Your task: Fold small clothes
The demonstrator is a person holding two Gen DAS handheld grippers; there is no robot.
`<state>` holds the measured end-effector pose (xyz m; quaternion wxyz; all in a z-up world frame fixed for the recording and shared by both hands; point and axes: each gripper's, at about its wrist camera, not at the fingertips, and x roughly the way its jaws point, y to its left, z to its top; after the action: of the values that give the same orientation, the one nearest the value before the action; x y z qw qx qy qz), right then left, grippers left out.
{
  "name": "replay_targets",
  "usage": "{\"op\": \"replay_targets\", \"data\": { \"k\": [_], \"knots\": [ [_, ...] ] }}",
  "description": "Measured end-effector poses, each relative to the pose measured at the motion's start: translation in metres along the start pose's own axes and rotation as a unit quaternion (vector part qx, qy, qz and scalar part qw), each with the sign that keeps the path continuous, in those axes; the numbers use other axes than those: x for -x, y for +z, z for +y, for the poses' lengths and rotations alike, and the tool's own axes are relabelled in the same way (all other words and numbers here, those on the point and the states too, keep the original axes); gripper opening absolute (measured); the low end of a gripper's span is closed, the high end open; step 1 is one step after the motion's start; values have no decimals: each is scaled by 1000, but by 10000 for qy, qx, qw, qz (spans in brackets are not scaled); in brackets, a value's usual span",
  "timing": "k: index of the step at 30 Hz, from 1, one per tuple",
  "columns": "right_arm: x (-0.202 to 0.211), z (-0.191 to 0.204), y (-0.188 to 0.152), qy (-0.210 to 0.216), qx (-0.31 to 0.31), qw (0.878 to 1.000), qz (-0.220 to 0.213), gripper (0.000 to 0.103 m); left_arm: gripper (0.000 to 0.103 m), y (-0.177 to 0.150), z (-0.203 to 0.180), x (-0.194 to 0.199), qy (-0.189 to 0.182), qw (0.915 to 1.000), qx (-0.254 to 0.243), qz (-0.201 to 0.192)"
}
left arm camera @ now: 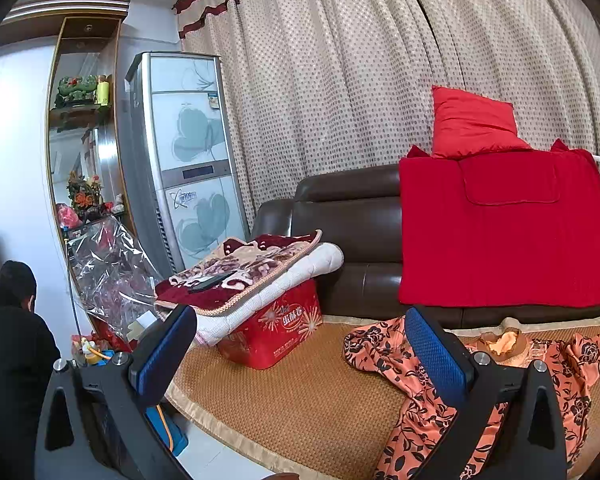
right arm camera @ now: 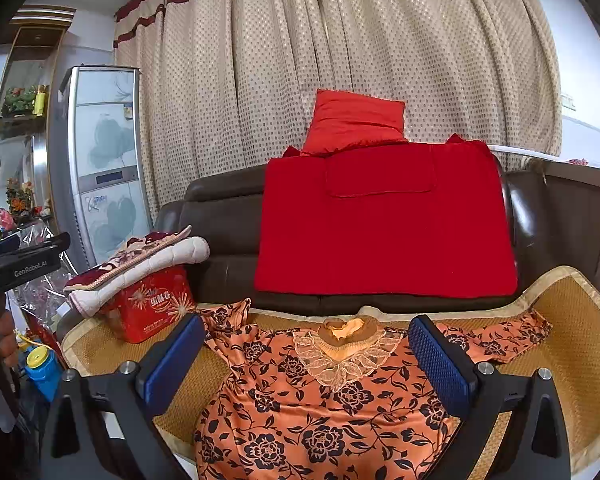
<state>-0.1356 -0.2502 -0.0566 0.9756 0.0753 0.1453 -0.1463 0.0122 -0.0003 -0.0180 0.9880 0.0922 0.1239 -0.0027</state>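
Observation:
An orange top with black flowers and a lace collar (right arm camera: pixel 324 404) lies spread flat on a woven mat (right arm camera: pixel 580 344) over the sofa seat, collar toward the backrest, sleeves out to both sides. In the left wrist view the top (left arm camera: pixel 416 392) is at the lower right. My left gripper (left arm camera: pixel 300 356) is open and empty above the mat, left of the top, near its left sleeve. My right gripper (right arm camera: pixel 308 364) is open and empty, held above the chest of the top, its blue pads (right arm camera: pixel 440 364) on either side of the collar.
A red box (right arm camera: pixel 148 304) under a folded quilt (right arm camera: pixel 140 264) stands at the left end of the mat. A red blanket (right arm camera: pixel 384 220) and red pillow (right arm camera: pixel 356 122) hang on the brown sofa back. A floor air conditioner (left arm camera: pixel 188 160), a shelf and a seated person (left arm camera: pixel 12 340) are at left.

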Motion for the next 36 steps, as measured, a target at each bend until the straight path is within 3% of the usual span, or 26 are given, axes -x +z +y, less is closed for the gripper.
{"op": "replay_targets", "data": {
  "k": [36],
  "knots": [
    [-8,-7,-3,15,-120,9998,151,103,103,0,-6,-2,6,10000,-84,23]
  ]
}}
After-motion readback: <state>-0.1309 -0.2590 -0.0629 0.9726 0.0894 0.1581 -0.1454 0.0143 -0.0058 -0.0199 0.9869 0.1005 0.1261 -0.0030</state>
